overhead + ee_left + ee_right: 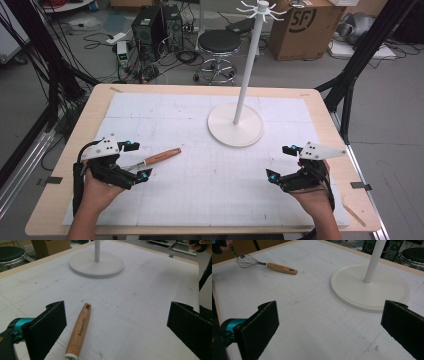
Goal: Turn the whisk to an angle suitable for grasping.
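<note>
A: Two hands rest low on the tabletop point(200, 200), white stand point(236, 131) ahead.
B: Grippers?
A: Left gripper point(134, 161) and right gripper point(282, 162) gape wide, empty. Whisk point(265, 265) lies between the left one's jaws.

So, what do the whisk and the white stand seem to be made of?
Whisk: the handle looks like light wood with a matte finish, showing visible grain and dark printed lettering; the loops look like thin shiny metal wire. Stand: smooth matte white, evenly coloured, probably plastic or painted metal; the pictures cannot settle which.
</note>
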Demonstrator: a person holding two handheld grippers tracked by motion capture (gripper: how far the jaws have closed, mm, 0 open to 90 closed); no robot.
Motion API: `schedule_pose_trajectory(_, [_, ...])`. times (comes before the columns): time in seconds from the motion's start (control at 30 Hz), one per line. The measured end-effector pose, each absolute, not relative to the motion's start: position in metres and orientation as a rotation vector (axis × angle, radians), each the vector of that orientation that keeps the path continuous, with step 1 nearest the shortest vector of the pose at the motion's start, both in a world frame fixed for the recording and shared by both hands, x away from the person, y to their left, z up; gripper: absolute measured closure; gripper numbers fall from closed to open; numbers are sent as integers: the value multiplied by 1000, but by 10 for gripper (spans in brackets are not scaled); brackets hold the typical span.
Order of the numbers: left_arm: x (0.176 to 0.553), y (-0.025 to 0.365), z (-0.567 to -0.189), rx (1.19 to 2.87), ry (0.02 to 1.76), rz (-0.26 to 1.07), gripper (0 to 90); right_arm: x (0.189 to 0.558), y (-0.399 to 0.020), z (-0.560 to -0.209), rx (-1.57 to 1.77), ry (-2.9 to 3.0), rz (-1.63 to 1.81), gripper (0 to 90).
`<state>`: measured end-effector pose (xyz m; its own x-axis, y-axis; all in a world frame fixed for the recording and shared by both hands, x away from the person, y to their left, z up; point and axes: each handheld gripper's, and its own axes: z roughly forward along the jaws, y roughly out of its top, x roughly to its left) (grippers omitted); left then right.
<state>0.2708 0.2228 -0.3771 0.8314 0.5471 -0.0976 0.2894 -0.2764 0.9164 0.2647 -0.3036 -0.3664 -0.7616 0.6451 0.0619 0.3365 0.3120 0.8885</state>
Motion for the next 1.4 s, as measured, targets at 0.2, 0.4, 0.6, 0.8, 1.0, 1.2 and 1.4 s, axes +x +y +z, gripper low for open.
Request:
schedule_pose_trajectory(0.2, [270,225,-377,1880,635,291,30,264,-303,-367,882,2282,1427,5])
schedule_pose_trajectory(0.4, [273,223,-376,1912,652,310,30,264,-303,-369,883,2287,1418,5])
schedule_pose_trajectory(0.6, [278,217,-376,2001,670,334,30,264,-306,-368,892,2281,1427,5])
schedule_pose_trajectory(0.8, [287,212,-373,2046,695,348,30,266,-306,-370,893,2291,1431,5])
schedule_pose_trajectory(1.0, [303,205,-368,2121,709,322,31,266,-303,-369,875,2296,1430,5])
schedule_pose_trajectory(1.2, [318,198,-375,2205,756,280,31,267,-303,-371,872,2301,1426,5])
schedule_pose_trajectory(1.4, [328,189,-381,2331,777,285,31,268,-302,-372,873,2309,1420,6])
